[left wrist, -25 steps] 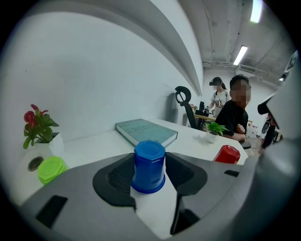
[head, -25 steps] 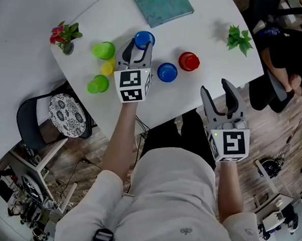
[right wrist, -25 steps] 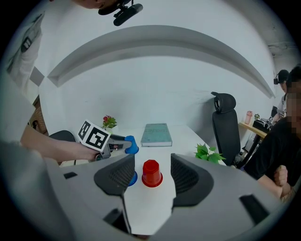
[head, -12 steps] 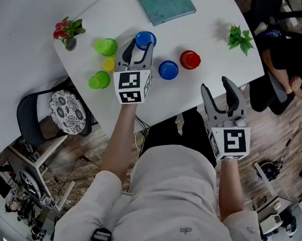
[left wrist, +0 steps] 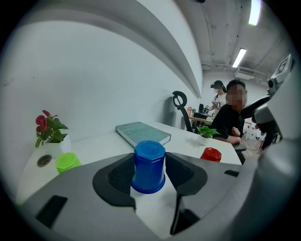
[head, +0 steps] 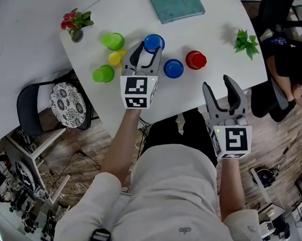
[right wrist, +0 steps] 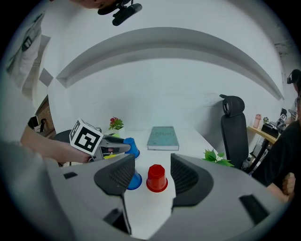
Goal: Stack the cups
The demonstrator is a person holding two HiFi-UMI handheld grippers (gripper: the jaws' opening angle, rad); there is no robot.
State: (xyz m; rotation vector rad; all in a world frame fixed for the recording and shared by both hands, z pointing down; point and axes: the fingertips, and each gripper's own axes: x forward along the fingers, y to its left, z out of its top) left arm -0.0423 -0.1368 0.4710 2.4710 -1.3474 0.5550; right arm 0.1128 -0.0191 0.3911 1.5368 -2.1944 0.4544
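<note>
A blue cup (head: 154, 41) (left wrist: 149, 162), upside down, sits between the pads of my left gripper (head: 147, 50), which is shut on it; the right gripper view shows that cup (right wrist: 131, 147) at the left gripper's tip. A second blue cup (head: 173, 68) (right wrist: 135, 181) and a red cup (head: 196, 59) (right wrist: 156, 178) stand upside down to the right. Two green cups (head: 113, 41) (head: 103, 74) and a yellow cup (head: 117, 57) lie to the left. My right gripper (head: 218, 86) is open and empty, off the table's near edge, with the red cup straight ahead of it.
A teal book (head: 174, 4) lies at the far side of the white table (head: 212, 29). A small flower pot (head: 75, 26) stands at the left corner, a green plant (head: 246, 43) at the right. A black chair (head: 49, 111) stands below the table's left edge, and a seated person (head: 291, 75) is at the right.
My left gripper has carried the blue cup away from the far green cup, nearer to the second blue cup. The right gripper has kept its place.
</note>
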